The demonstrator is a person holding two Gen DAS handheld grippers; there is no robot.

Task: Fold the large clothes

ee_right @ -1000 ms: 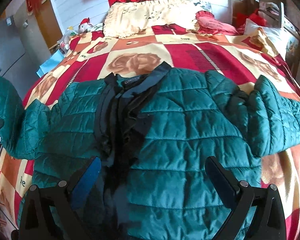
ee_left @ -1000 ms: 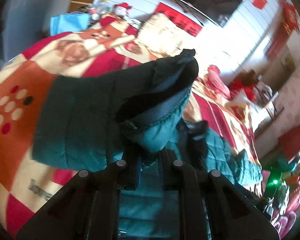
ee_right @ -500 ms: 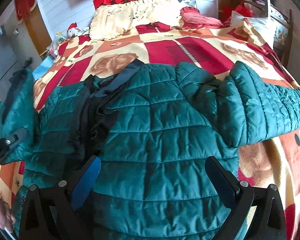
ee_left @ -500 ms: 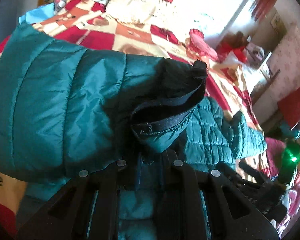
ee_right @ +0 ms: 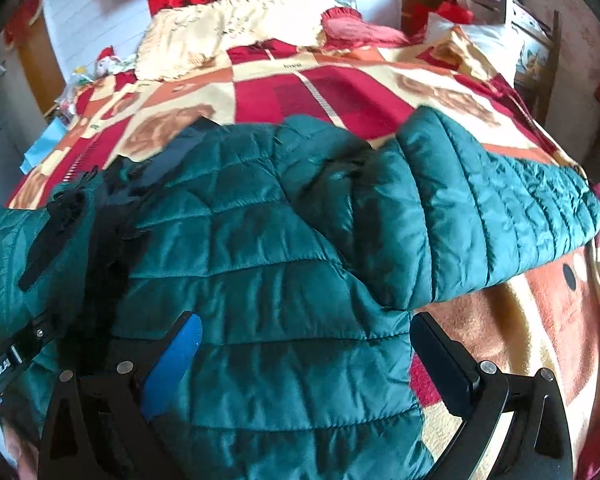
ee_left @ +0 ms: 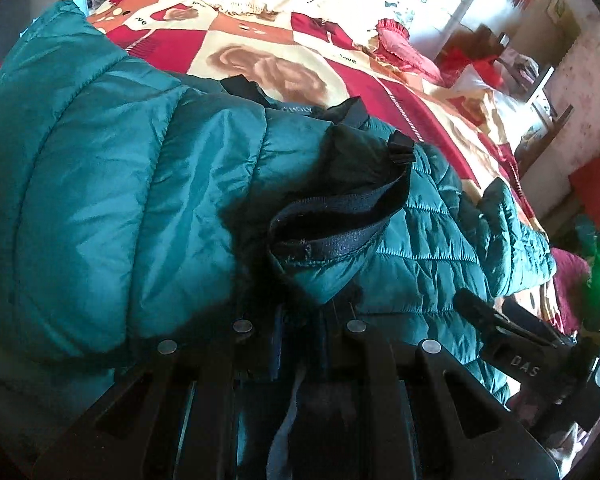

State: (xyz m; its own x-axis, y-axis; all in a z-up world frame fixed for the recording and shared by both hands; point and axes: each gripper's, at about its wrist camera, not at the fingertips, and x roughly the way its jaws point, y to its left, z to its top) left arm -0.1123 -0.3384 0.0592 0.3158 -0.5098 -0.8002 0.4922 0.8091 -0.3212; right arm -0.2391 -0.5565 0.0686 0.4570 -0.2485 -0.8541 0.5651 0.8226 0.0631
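Observation:
A large teal quilted jacket (ee_right: 284,248) lies face up on the bed, its right sleeve (ee_right: 500,216) stretched out to the right. My left gripper (ee_left: 312,312) is shut on the cuff (ee_left: 332,240) of the left sleeve (ee_left: 112,208) and holds it lifted over the jacket body; the cuff has a dark elastic band. In the right wrist view the left gripper (ee_right: 24,344) and lifted sleeve show at the far left. My right gripper (ee_right: 304,344) is open and empty, low over the jacket's lower front, its blue-padded finger (ee_right: 172,364) on the left.
The bed has a red, orange and cream patterned blanket (ee_right: 340,92). A cream cover (ee_right: 228,32) and a red pillow (ee_right: 360,28) lie at the headboard. A chair and clutter (ee_right: 532,40) stand at the right. Soft toys (ee_right: 108,60) sit far left.
My left gripper has carried the sleeve cuff rightward, from out beside the jacket to over its body. My right gripper has shifted slightly right and stayed open.

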